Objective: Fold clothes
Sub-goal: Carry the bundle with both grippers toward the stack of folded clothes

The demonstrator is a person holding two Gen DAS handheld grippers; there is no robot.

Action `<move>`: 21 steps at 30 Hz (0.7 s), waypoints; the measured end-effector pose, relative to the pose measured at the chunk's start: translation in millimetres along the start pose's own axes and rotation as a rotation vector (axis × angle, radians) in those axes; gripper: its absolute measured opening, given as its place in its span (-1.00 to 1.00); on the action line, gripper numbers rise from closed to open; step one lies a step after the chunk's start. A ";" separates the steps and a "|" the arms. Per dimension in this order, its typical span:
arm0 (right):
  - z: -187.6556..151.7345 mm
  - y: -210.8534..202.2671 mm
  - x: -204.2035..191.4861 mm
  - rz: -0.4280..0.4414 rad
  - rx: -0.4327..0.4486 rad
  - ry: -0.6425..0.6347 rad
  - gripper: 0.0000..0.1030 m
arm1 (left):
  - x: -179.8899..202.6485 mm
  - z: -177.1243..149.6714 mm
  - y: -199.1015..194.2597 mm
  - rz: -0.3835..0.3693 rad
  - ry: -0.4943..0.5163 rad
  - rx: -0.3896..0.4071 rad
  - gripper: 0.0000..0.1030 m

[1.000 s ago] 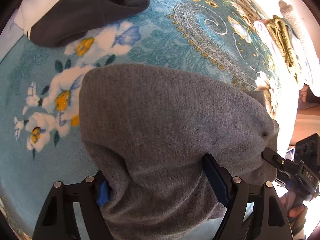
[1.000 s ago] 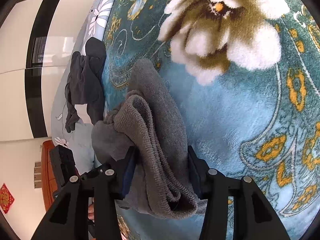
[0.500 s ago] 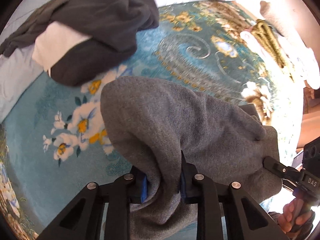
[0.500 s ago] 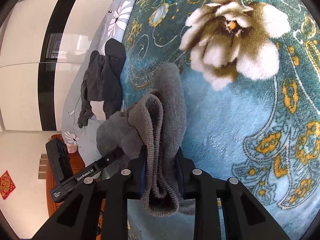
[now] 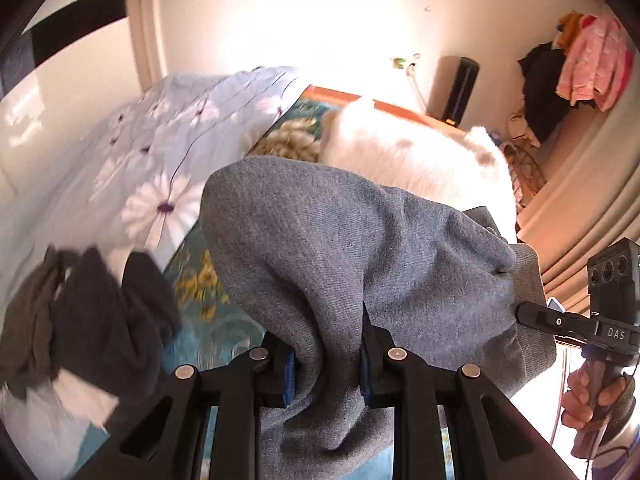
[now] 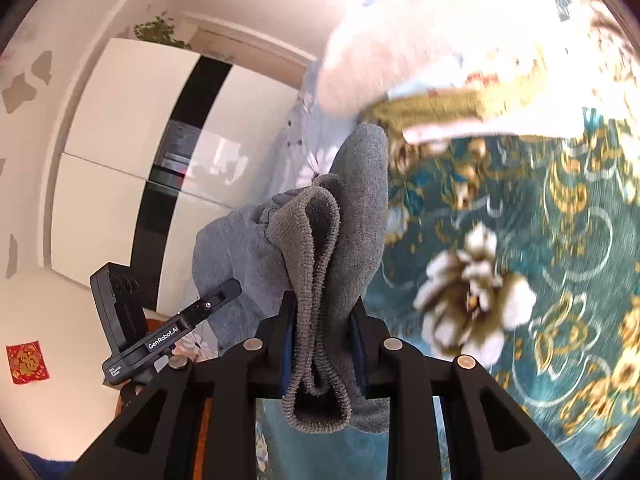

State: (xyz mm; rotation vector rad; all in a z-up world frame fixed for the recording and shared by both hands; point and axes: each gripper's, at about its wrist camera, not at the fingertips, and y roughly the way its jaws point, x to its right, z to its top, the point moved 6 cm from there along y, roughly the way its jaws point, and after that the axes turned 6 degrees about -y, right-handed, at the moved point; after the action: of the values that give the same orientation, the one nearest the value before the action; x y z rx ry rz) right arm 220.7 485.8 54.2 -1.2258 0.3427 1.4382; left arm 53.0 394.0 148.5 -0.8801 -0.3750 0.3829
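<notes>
A folded grey knit garment (image 5: 360, 248) is held up off the bed between both grippers. My left gripper (image 5: 326, 354) is shut on a bunched fold of it. My right gripper (image 6: 322, 334) is shut on its ribbed hem (image 6: 316, 264), which hangs in loops between the fingers. The right gripper also shows in the left wrist view (image 5: 560, 322) at the garment's right edge, and the left gripper shows in the right wrist view (image 6: 188, 320) at its left edge. The garment hides the fingertips in both views.
The bed has a teal floral blanket (image 6: 500, 288) and a pale blue daisy quilt (image 5: 132, 160). A dark grey heap of clothes (image 5: 88, 320) lies at left. A white fluffy item (image 5: 408, 152) and stacked folded clothes (image 6: 460, 108) lie beyond. Clothes hang at the far right (image 5: 592, 68).
Both grippers closed on the grey garment and lifted it off the blanket. Both views tilted up toward the walls and the far end of the bed.
</notes>
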 end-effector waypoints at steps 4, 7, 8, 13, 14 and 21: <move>82.7 -34.8 -7.8 -0.024 0.119 -0.056 -0.51 | 39.2 91.9 19.5 -0.030 0.118 0.040 -0.52; 138.3 -53.1 1.4 -0.066 0.181 -0.068 -0.51 | 61.6 143.3 55.1 -0.041 0.152 0.014 -0.52; 152.3 -57.2 9.2 -0.083 0.193 -0.056 -0.51 | 68.2 155.0 67.2 -0.037 0.159 0.008 -0.52; 203.8 -68.4 44.1 -0.159 0.239 -0.012 -0.51 | 94.2 198.4 129.1 0.006 0.193 -0.047 -0.51; 209.3 -69.4 49.5 -0.174 0.244 -0.013 -0.51 | 97.9 201.5 140.5 0.015 0.197 -0.066 -0.51; 224.1 -64.6 102.3 -0.239 0.207 0.069 -0.51 | 97.7 202.6 209.4 0.128 0.142 -0.179 -0.13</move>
State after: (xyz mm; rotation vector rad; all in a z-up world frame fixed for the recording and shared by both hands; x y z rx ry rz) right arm 190.6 736.2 90.4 -1.1096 0.3691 1.1289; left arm 8.3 696.2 114.6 -1.1032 -0.2248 0.4060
